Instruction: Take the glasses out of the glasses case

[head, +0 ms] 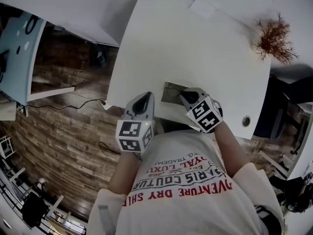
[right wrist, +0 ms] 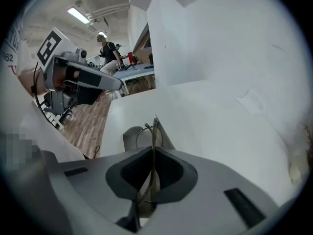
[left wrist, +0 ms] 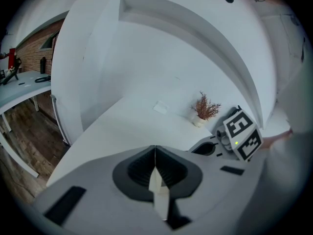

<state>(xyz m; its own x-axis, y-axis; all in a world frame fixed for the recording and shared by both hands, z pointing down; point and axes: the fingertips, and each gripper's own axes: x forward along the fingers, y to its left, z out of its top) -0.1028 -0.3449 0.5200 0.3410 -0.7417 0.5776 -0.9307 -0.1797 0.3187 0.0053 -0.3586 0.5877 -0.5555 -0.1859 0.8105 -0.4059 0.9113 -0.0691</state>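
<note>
The grey glasses case (head: 169,93) lies open near the front edge of the white table (head: 195,48). My right gripper (head: 188,96) reaches into it from the right. In the right gripper view the right gripper (right wrist: 154,151) is shut on the thin wire-framed glasses (right wrist: 152,130), whose round lens rim stands just above the case (right wrist: 128,137). My left gripper (head: 145,99) sits at the case's left end. In the left gripper view the left gripper (left wrist: 155,151) is shut on a thin pale flap (left wrist: 159,192), apparently the case's edge. The case's inside is mostly hidden.
A dried plant in a small pot (head: 275,37) stands at the table's far right corner. A flat white card (head: 205,6) lies at the far side. A round cable hole (head: 246,121) is near the right front edge. Wooden floor (head: 63,131) lies to the left.
</note>
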